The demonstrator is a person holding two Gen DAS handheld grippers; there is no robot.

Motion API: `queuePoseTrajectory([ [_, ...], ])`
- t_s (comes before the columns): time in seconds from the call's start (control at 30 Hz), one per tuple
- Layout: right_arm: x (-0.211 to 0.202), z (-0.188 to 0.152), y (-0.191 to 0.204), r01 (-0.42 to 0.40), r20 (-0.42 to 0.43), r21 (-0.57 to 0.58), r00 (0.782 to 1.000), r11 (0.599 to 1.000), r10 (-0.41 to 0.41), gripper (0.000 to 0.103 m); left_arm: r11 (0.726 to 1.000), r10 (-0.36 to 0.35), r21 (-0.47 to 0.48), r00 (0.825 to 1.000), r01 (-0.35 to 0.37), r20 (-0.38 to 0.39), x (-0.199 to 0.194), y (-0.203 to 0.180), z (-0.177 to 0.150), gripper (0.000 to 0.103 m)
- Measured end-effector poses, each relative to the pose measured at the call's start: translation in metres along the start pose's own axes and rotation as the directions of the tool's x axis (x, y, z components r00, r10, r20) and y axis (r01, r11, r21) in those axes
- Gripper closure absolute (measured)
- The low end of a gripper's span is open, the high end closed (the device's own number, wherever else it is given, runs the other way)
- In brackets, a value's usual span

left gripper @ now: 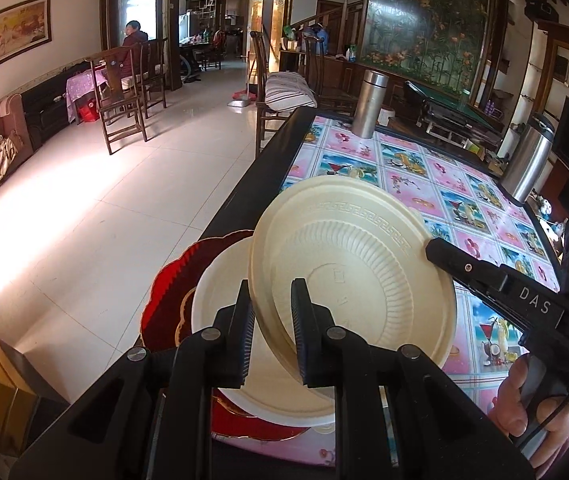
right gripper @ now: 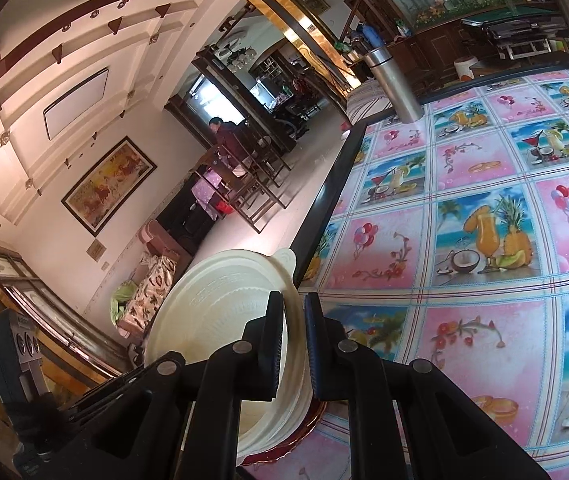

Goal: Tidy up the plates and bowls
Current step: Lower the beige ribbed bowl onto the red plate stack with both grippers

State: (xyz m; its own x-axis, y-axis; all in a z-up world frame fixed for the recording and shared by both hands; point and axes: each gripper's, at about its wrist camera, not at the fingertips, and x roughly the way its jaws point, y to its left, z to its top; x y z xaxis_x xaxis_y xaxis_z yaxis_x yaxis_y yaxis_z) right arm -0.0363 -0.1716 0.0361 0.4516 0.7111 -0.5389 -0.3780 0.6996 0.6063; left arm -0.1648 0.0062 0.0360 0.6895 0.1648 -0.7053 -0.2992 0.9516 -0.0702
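Observation:
A cream disposable bowl [left gripper: 356,264] is held tilted, its ribbed underside facing the left wrist camera. My left gripper [left gripper: 271,320] is shut on its near rim. My right gripper [left gripper: 438,246] comes in from the right and grips the far rim; in the right wrist view my right gripper [right gripper: 294,336] is shut on the bowl's rim [right gripper: 220,312]. Under it lies a second cream bowl [left gripper: 220,296] on a red scalloped plate [left gripper: 172,288] at the table's near left edge. The red plate also shows in the right wrist view [right gripper: 284,446].
The table [right gripper: 484,200] has a pink and blue fruit-print cloth and a black edge [left gripper: 244,184]. A steel flask [left gripper: 369,104] stands at its far end and another steel cylinder [left gripper: 528,160] at the right. Wooden chairs [left gripper: 122,100] stand on the tiled floor to the left.

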Motion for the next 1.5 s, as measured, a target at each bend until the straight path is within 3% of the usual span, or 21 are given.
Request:
queuePoseTrajectory([
  [0.73,0.038,-0.018,-0.004,0.033,-0.084,0.026,0.996,0.999,-0.031,0.092,1.0,0.013,-0.025,0.998,-0.014,-0.06,0.025,0.017,-0.009,0.087],
  [1.3,0.051,-0.026,-0.002,0.046,-0.093,-0.004,0.995,0.999,-0.046,0.092,0.997,-0.064,-0.053,0.994,0.06,-0.084,0.014,0.037,-0.009,0.087],
  [1.43,0.05,-0.026,-0.001,0.054,-0.087,-0.009,0.995,0.999,-0.054,0.092,1.0,0.004,-0.005,0.998,-0.005,-0.061,0.002,0.039,-0.008,0.087],
  [1.5,0.05,-0.026,-0.002,0.065,-0.081,-0.012,0.995,0.998,-0.065,0.092,1.0,0.006,-0.028,0.999,-0.008,-0.047,-0.003,0.049,-0.006,0.087],
])
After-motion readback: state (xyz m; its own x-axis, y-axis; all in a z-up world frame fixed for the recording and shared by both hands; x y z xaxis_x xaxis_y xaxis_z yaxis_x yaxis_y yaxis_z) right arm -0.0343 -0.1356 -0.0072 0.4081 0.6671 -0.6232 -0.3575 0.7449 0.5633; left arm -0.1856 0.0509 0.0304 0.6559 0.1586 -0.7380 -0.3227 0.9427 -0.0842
